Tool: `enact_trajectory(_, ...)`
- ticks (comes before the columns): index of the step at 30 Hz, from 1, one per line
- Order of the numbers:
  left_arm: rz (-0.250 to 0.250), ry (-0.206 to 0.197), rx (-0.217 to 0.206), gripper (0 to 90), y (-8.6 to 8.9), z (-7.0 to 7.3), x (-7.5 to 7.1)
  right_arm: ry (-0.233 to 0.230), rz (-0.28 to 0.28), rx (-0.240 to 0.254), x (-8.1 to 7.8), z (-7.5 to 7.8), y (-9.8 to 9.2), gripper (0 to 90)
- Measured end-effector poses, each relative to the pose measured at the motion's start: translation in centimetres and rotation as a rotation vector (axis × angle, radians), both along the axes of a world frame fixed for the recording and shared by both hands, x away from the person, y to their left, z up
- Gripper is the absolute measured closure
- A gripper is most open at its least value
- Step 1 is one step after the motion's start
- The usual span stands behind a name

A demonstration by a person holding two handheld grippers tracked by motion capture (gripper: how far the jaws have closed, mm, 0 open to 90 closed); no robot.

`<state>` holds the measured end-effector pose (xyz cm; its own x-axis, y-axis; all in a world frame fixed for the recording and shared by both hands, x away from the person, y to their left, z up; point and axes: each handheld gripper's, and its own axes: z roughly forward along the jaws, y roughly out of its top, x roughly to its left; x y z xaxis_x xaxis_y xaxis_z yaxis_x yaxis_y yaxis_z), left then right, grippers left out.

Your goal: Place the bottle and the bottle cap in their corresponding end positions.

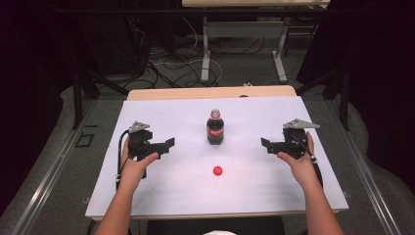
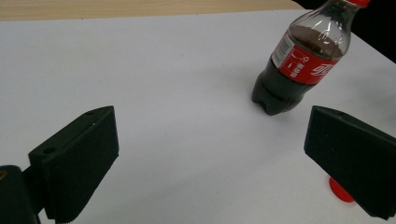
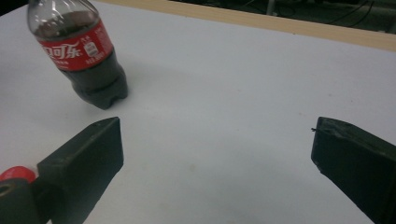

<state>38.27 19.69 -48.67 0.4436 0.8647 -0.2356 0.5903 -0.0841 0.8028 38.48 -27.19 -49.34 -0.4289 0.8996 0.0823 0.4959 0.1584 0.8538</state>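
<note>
A cola bottle [image 1: 215,128] with a red label stands upright at the middle of the white table top [image 1: 171,191]. A small red cap [image 1: 217,170] lies loose on the table in front of it. My left gripper [image 1: 168,146] rests on the table left of the bottle, open and holding nothing. In the left gripper view the bottle [image 2: 299,65] is ahead to the right of the gripper [image 2: 210,123], and the cap [image 2: 340,192] peeks from behind one jaw. My right gripper [image 1: 266,145] rests to the right, open and holding nothing. The right gripper view has the gripper [image 3: 217,130], the bottle [image 3: 84,56] and the cap [image 3: 16,173].
The table's wooden far edge [image 1: 210,92] shows beyond the white top. Behind it, cables lie on the floor around the legs of another table [image 1: 205,54]. Dark curtains hang on both sides. A bare white surface lies between each gripper and the bottle.
</note>
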Motion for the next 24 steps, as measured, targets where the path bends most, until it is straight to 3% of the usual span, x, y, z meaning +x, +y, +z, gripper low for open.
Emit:
enact_trajectory(4, 0.011, -0.005, -0.008, 3.3, 0.2, -0.3, 0.2, 0.02, -0.01, -0.022, 0.2, -0.8, -0.7, 2.2)
enact_trajectory(6, 0.021, 0.0, -0.01, 3.3, 0.3, -0.4, 0.2, 0.03, -0.015, -0.032, 0.2, -1.2, -1.0, 8.4)
enact_trajectory(10, 0.028, 0.002, 0.008, 3.3, 0.7, -0.6, 0.3, 0.048, -0.041, -0.048, 0.4, -2.0, -1.6, 9.8)
enact_trajectory(16, 0.046, 0.015, 0.023, 3.3, 0.9, -1.2, 0.6, 0.066, -0.071, -0.021, 0.7, -3.1, -2.3, 8.4)
enact_trajectory(24, 0.049, 0.023, 0.032, 3.3, 1.0, -1.5, 0.7, 0.083, -0.081, -0.025, 0.8, -3.8, -2.5, 8.4)
